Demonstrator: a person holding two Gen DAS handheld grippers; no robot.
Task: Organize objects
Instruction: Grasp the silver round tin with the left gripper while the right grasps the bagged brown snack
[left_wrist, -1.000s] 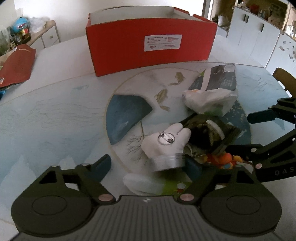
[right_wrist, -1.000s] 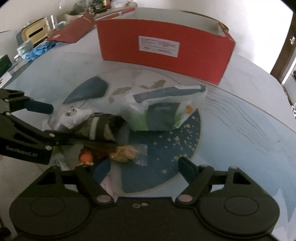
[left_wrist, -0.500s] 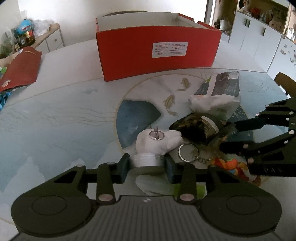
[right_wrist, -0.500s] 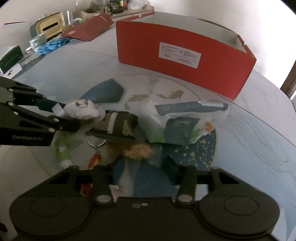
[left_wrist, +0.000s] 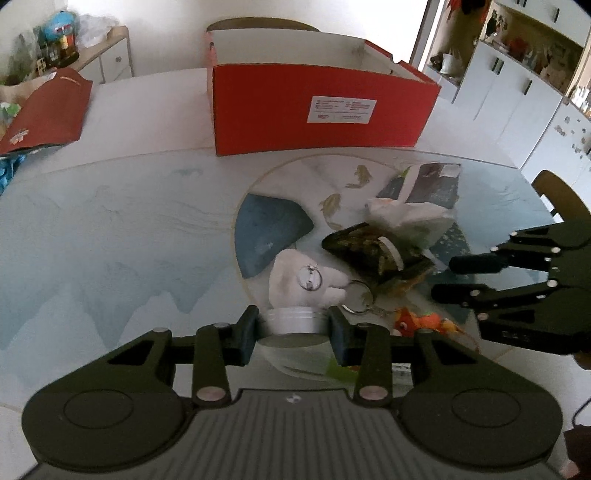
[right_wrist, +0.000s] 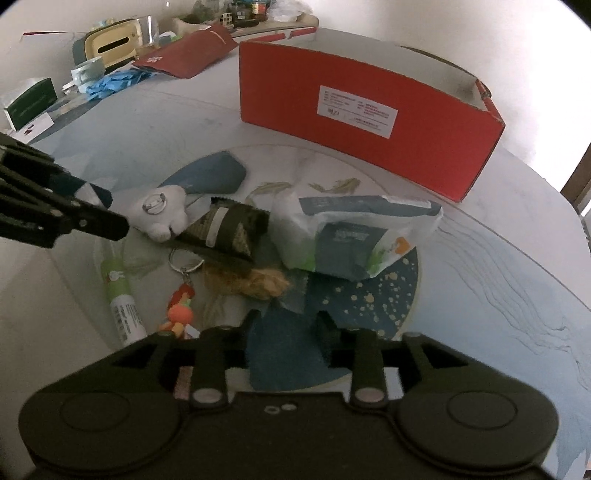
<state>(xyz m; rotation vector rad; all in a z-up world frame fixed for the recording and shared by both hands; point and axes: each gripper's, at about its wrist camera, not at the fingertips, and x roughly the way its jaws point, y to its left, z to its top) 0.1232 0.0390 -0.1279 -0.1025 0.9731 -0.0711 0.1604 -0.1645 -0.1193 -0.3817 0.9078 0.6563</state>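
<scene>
While the left gripper (left_wrist: 293, 326) has its jaws clamped on a silver tin (left_wrist: 293, 321) beside the white plush (left_wrist: 303, 275), the right gripper (right_wrist: 284, 330) hovers with jaws partly closed, holding nothing. Both sit over the cluttered surface (left_wrist: 110, 236); the red box (left_wrist: 317, 110) stands well behind.

Layout from my left wrist: cardboard box (left_wrist: 321, 107) sits at the far side of the table (left_wrist: 110, 240), open side up. Before it, the pile: tissue pack (left_wrist: 417, 206) rearmost, snack packet (left_wrist: 373, 253) just in front and touching it, plush toy (left_wrist: 303, 277) to the packet's left. Keyring (left_wrist: 356, 295) between plush and packet. Silver tin (left_wrist: 293, 321) nearest, sitting between my left gripper (left_wrist: 293, 328) fingers. My right gripper (right_wrist: 284, 328) is right of the pile.
</scene>
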